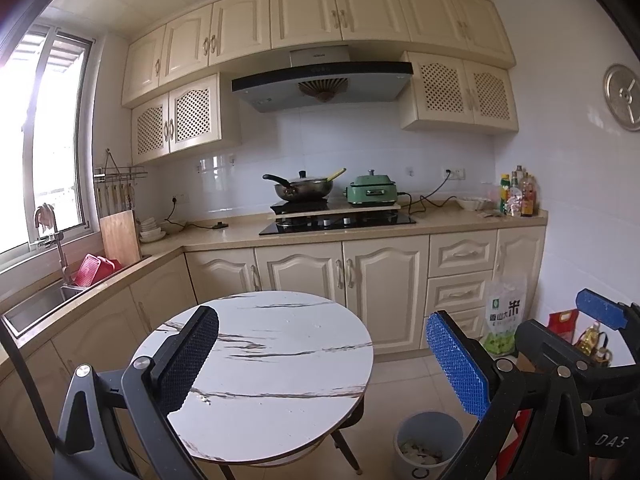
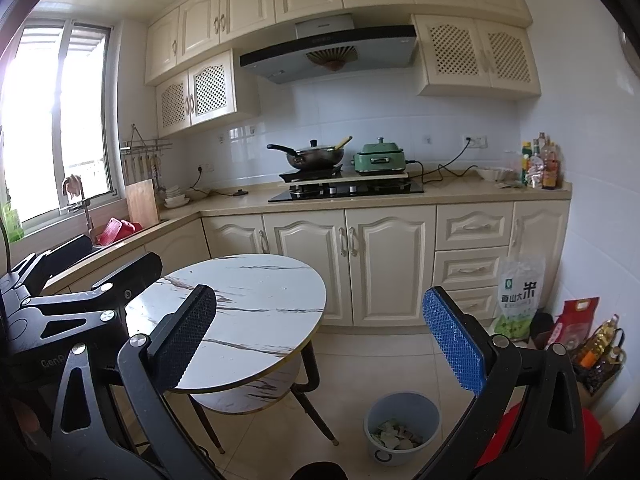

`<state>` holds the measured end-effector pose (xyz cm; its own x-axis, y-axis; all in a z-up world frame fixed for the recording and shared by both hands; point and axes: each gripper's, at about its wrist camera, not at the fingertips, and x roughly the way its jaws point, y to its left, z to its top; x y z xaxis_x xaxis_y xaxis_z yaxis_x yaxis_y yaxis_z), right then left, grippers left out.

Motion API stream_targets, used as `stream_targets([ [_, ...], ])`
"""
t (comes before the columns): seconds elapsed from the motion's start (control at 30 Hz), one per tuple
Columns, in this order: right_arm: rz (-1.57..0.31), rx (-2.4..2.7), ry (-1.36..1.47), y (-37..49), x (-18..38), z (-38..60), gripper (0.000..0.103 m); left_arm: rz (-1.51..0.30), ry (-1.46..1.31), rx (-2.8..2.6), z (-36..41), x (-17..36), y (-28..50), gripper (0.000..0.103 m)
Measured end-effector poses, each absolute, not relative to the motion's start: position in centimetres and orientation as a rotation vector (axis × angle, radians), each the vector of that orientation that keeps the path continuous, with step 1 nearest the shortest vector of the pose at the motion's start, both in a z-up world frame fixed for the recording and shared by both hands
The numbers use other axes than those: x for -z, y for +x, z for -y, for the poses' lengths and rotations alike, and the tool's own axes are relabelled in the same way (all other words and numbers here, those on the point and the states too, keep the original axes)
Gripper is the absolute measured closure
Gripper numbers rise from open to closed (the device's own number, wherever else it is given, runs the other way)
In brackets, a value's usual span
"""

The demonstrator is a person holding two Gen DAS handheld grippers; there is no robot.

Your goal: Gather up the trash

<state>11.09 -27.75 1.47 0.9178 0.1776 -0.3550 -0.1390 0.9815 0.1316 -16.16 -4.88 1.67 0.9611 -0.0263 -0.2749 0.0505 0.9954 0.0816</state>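
A: Both tools are up over the kitchen floor. The left tool (image 1: 322, 362) has its jaws spread wide, nothing between them, one black pad and one blue pad, with the round marble-pattern table (image 1: 280, 392) showing in the gap.

B: Same on the other side: the right tool (image 2: 320, 342) is released too, jaws well apart and empty. The left wrist view catches it off at the right edge.

A: And the trash?

B: It sits in the pale blue bin (image 2: 401, 406) on the floor tiles, just right of the table's legs. Crumpled pale scraps (image 2: 394, 436) lie at the bottom. The left view shows the bin (image 1: 428, 428) low between the table and the blue pad.

A: The tabletop itself looks nearly bare; there's a tiny white speck (image 1: 205, 399) near its front edge, too small to tell what it is.

B: Behind, a wok (image 2: 316, 156) and a green cooker (image 2: 380, 158) stand at the hob, and a rice bag (image 2: 520, 298) leans against the drawers.
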Motion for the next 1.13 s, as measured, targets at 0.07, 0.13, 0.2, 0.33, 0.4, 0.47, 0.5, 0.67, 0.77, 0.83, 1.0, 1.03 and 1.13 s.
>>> stream_targets([
  [0.07, -0.376, -0.164, 0.104, 11.09, -1.5, 27.79, 0.0, -0.28, 0.088, 0.037, 4.96, -1.63, -16.24, 0.001],
  [0.13, -0.376, -0.165, 0.105, 11.12, -1.51, 27.78, 0.0, -0.278, 0.087, 0.036, 4.96, -1.67, -16.29, 0.001],
  [0.2, -0.375, -0.166, 0.104, 11.09, -1.52, 27.87, 0.0, -0.277, 0.087, 0.036, 5.03, -1.69, -16.33, 0.001],
  [0.33, -0.374, -0.166, 0.103, 11.15, -1.55, 27.88, 0.0, -0.277, 0.087, 0.032, 5.33, -1.75, -16.38, 0.001],
  [0.4, -0.375, -0.168, 0.104, 11.17, -1.54, 27.86, 0.0, -0.277, 0.086, 0.033, 5.27, -1.71, -16.4, 0.001],
  [0.47, -0.374, -0.167, 0.104, 11.14, -1.55, 27.86, 0.0, -0.276, 0.086, 0.034, 5.21, -1.69, -16.42, 0.001],
  [0.5, -0.375, -0.167, 0.103, 11.16, -1.56, 27.84, 0.0, -0.277, 0.086, 0.034, 5.23, -1.71, -16.38, 0.001],
  [0.67, -0.375, -0.168, 0.104, 11.16, -1.53, 27.89, 0.0, -0.279, 0.086, 0.034, 5.25, -1.68, -16.42, 0.001],
  [0.77, -0.378, -0.17, 0.105, 11.15, -1.44, 27.88, 0.0, -0.279, 0.084, 0.032, 5.34, -1.71, -16.49, 0.001],
  [0.83, -0.378, -0.171, 0.105, 11.16, -1.42, 27.94, 0.0, -0.278, 0.083, 0.032, 5.44, -1.74, -16.51, 0.001],
  [1.0, -0.38, -0.172, 0.108, 11.15, -1.36, 28.01, 0.0, -0.279, 0.084, 0.03, 5.69, -1.66, -16.6, 0.001],
  [1.03, -0.381, -0.174, 0.109, 11.17, -1.31, 28.09, 0.0, -0.28, 0.084, 0.03, 5.67, -1.69, -16.55, 0.001],
  [1.13, -0.386, -0.174, 0.109, 11.37, -1.14, 28.21, 0.0, -0.285, 0.083, 0.031, 5.67, -1.71, -16.48, 0.001],
])
